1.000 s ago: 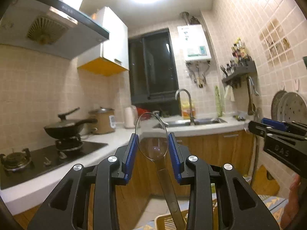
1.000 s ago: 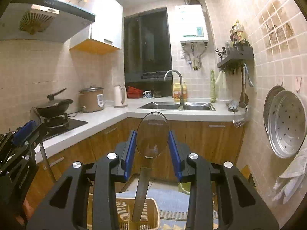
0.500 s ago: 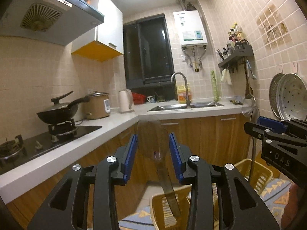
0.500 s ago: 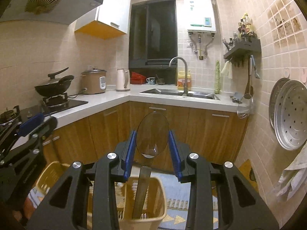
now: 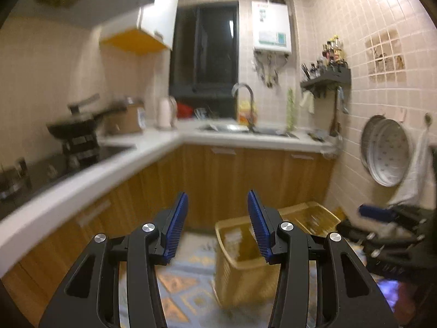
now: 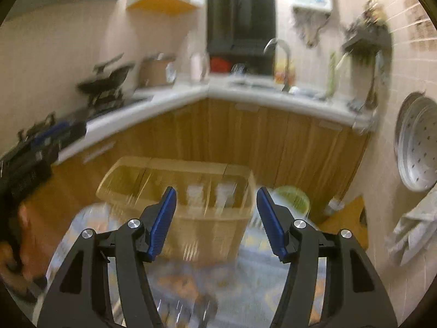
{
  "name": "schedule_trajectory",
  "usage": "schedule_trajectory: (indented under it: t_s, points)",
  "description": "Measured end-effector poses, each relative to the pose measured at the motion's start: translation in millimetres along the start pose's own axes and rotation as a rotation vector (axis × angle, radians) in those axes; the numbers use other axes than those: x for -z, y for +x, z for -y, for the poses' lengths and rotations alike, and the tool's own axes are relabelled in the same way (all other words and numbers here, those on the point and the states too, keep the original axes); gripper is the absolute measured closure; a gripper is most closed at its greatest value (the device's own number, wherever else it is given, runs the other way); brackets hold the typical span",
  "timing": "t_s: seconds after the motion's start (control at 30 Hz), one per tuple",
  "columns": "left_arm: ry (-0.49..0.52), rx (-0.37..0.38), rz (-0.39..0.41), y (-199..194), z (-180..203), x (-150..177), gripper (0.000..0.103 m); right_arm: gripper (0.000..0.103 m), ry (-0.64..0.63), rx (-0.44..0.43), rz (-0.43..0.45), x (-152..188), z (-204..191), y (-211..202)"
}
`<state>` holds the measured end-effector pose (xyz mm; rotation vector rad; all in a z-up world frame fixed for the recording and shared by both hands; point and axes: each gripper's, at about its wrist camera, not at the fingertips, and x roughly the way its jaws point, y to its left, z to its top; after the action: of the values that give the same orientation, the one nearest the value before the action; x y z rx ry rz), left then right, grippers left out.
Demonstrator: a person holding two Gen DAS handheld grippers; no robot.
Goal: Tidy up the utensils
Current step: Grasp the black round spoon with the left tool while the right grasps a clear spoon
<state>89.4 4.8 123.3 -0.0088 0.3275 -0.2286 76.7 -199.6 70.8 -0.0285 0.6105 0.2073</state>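
Both claws point down at the yellow basket (image 6: 174, 191) on the floor. The left claw (image 5: 217, 225) is opening with nothing between its blue pads; the right claw (image 6: 215, 220) is opening wider, also empty. Blur hides any utensils inside.

A home kitchen: sink faucet (image 5: 244, 93), stove wok (image 5: 72, 128), wooden cabinets (image 5: 245, 180).
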Motion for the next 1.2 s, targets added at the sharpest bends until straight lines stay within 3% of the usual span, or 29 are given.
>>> schedule_trajectory:
  t_s: [0.13, 0.33, 0.67, 0.9, 1.13, 1.2]
  points:
    - [-0.033, 0.102, -0.166, -3, -3, 21, 0.060, 0.046, -0.021, -0.056, -0.172, 29, -7, 15]
    - [-0.059, 0.189, -0.443, 10, -6, 77, 0.067, 0.061, -0.046, -0.014, -0.395, 78, -4, 59]
    - [-0.067, 0.184, -0.714, -1, -29, 145, 0.067, 0.062, -0.041, -0.045, -0.493, 110, 7, 72]
    - [-0.047, 0.194, -0.820, -7, -27, 168, 0.067, 0.062, -0.080, -0.052, -0.519, 120, -7, 76]
    - [0.025, 0.180, -0.834, -7, -16, 174, 0.067, 0.062, -0.096, -0.042, -0.510, 118, -11, 78]
    - [0.051, 0.182, -0.842, -9, -15, 175, 0.067, 0.067, -0.105, -0.050, -0.509, 118, -14, 77]
